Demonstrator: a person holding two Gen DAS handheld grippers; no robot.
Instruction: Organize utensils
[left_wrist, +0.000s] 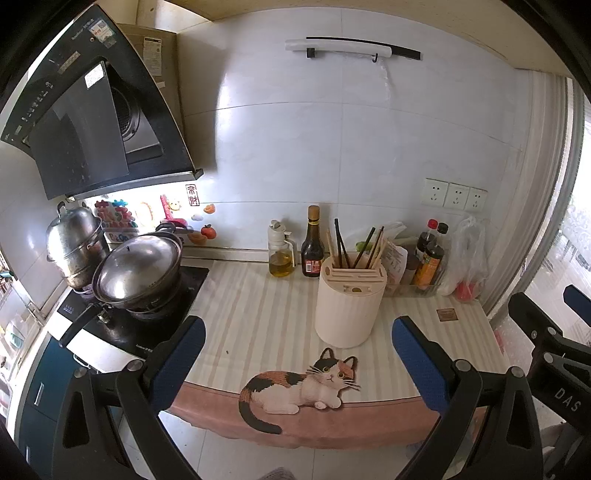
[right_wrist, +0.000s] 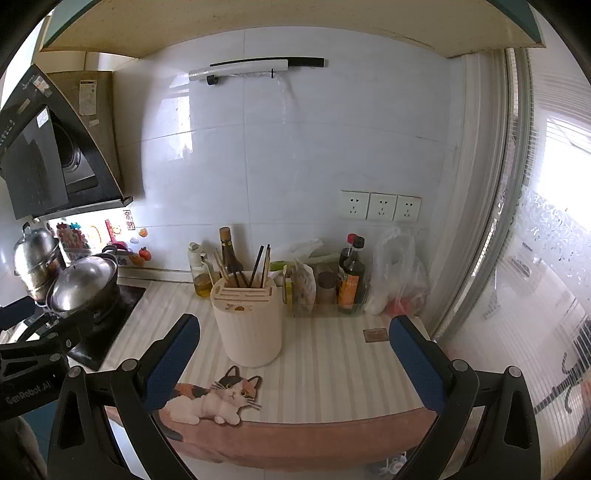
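Observation:
A cream cylindrical utensil holder (left_wrist: 347, 306) (right_wrist: 249, 325) stands on the striped counter mat (left_wrist: 258, 317) (right_wrist: 332, 369). Several dark and wooden chopsticks (left_wrist: 354, 245) (right_wrist: 245, 267) stick up from its rear slot. My left gripper (left_wrist: 295, 365) is open and empty, held in front of the counter edge below the holder. My right gripper (right_wrist: 291, 362) is also open and empty, with the holder between its fingers in view but farther back. The right gripper's body shows at the right edge of the left wrist view.
Oil bottle (left_wrist: 280, 254), soy sauce bottle (left_wrist: 312, 245), more bottles (right_wrist: 351, 277) and plastic bags (right_wrist: 399, 280) line the wall. A lidded wok (left_wrist: 140, 273) and steamer pot (left_wrist: 75, 247) sit on the stove at left. A cat-print cloth (left_wrist: 306, 387) hangs over the counter edge.

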